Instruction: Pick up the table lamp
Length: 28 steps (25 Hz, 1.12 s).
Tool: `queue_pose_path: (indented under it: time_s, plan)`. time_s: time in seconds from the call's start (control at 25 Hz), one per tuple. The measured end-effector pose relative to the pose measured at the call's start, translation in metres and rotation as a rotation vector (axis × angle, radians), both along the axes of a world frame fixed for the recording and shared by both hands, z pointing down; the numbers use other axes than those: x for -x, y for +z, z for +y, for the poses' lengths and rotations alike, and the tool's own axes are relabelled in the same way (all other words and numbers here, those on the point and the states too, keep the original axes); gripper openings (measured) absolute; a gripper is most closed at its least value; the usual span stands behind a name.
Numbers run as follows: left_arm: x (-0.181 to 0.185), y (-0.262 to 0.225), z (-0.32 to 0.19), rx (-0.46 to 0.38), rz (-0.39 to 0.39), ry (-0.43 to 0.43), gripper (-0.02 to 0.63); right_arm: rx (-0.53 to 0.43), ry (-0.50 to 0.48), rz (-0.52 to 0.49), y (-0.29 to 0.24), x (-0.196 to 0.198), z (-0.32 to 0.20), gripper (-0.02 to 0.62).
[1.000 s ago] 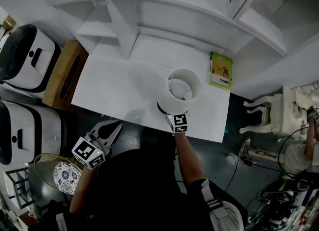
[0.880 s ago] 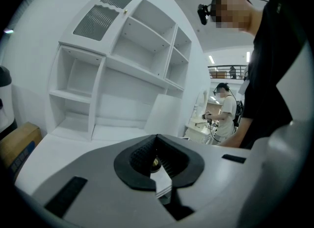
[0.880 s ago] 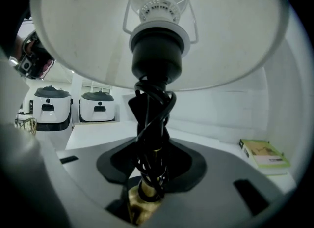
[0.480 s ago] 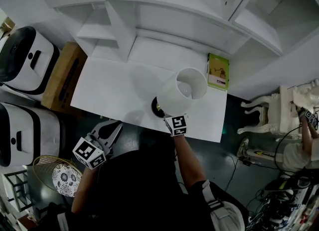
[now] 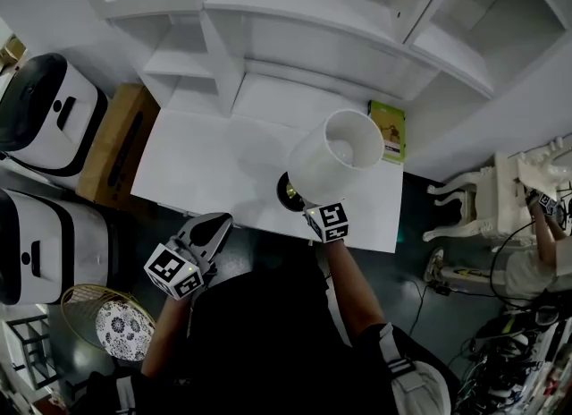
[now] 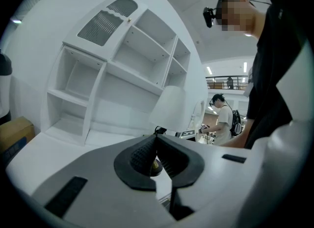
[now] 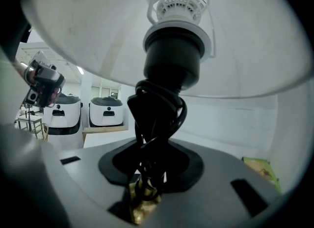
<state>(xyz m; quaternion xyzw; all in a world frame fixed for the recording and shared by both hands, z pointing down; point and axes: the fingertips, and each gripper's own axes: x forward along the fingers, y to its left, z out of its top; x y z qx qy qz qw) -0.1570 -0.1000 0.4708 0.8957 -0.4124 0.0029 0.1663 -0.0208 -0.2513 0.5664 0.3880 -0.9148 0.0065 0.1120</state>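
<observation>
The table lamp has a white drum shade (image 5: 335, 158) and a black round base (image 5: 290, 191); it leans toward the upper right over the white table (image 5: 197, 163). My right gripper (image 5: 313, 207) is shut on its thin stem, which is wound with black cord (image 7: 154, 124), just above a brass part (image 7: 142, 200). The black socket (image 7: 171, 65) and the shade's inside (image 7: 235, 35) fill the right gripper view. My left gripper (image 5: 213, 228) hangs off the table's near edge, jaws shut on nothing. From the left gripper (image 6: 157, 156) the shade (image 6: 169, 109) shows ahead.
A white shelf unit (image 5: 295, 38) stands behind the table, a green book (image 5: 393, 131) by its right edge. Two white-and-black machines (image 5: 45, 114) and a cardboard box (image 5: 112, 145) stand left. A wicker basket (image 5: 89, 301) sits below; a white chair (image 5: 483, 194) right.
The lamp has tilted and risen with my right gripper, its shade swinging toward the upper right. My left gripper edged slightly closer to the table edge.
</observation>
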Motion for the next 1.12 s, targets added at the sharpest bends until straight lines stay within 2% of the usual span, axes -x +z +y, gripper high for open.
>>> queue_pose_path:
  time_s: [0.24, 0.48, 0.68, 0.96, 1.12]
  plan:
    - [0.014, -0.008, -0.002, -0.051, 0.021, -0.020, 0.011, 0.006, -0.017, -0.003, -0.040, 0.001, 0.007, 0.114]
    - [0.028, -0.009, -0.009, -0.071, 0.081, -0.066, 0.011, 0.004, -0.020, 0.028, -0.069, -0.006, 0.023, 0.114]
    - [0.038, -0.002, -0.008, -0.065, 0.082, -0.062, 0.011, 0.026, -0.022, 0.023, -0.092, -0.003, 0.038, 0.114]
    - [0.035, 0.008, -0.006, -0.051, 0.082, -0.031, 0.011, 0.035, 0.000, -0.038, -0.120, -0.006, 0.042, 0.114]
    - [0.032, 0.008, -0.006, -0.050, 0.083, -0.015, 0.011, 0.023, -0.002, -0.006, -0.123, -0.006, 0.044, 0.112]
